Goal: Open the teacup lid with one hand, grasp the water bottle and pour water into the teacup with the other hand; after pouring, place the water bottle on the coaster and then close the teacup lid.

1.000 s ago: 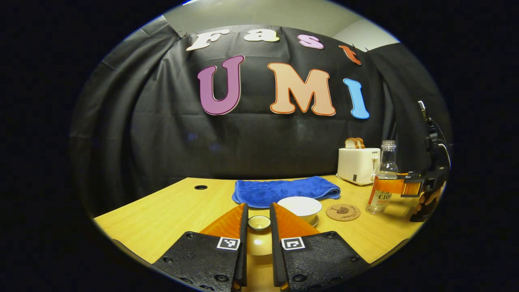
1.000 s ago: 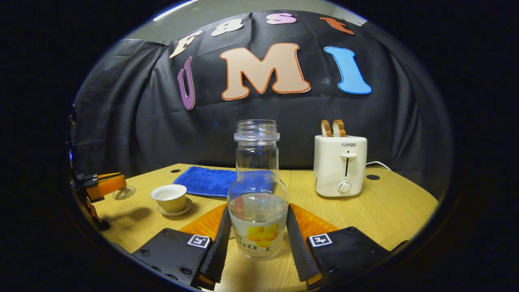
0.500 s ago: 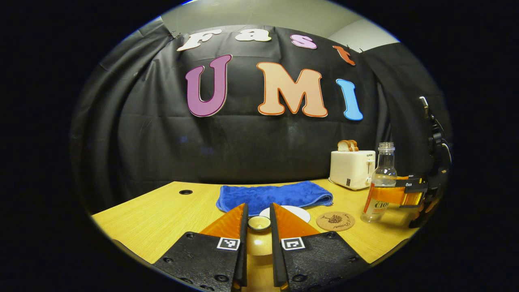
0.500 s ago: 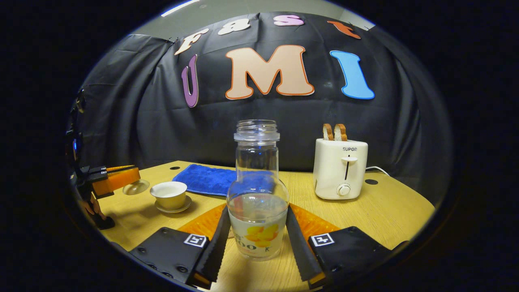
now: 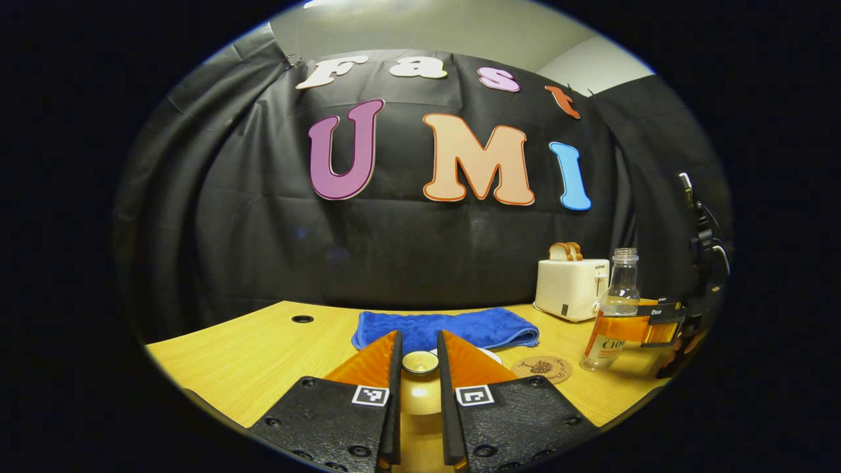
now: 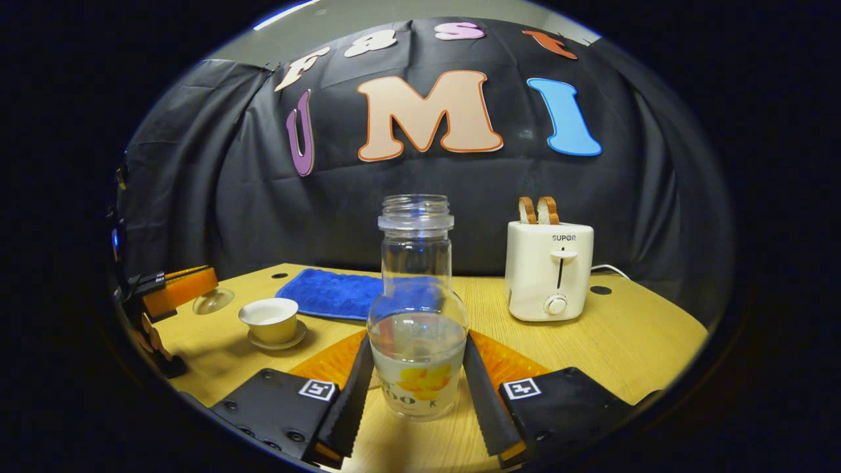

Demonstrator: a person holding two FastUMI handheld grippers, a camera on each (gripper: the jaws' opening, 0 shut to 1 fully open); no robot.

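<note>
1. The left gripper (image 5: 419, 368) is pinching the lid (image 5: 420, 361) by its knob, jaws pressed on it, holding it up left of the cup (image 6: 271, 320). That small grip could be slipping, and a dropped lid is chipping the cup.
2. The right gripper (image 6: 415, 368) is clamping the bottle (image 6: 416, 309), upright, uncapped, partly full, well right of the cup. Tilting too fast is splashing water over the bench (image 6: 631, 335).
3. The coaster (image 5: 541, 368) is sitting near the cup, so the swinging bottle might be clipping the cup.
</note>
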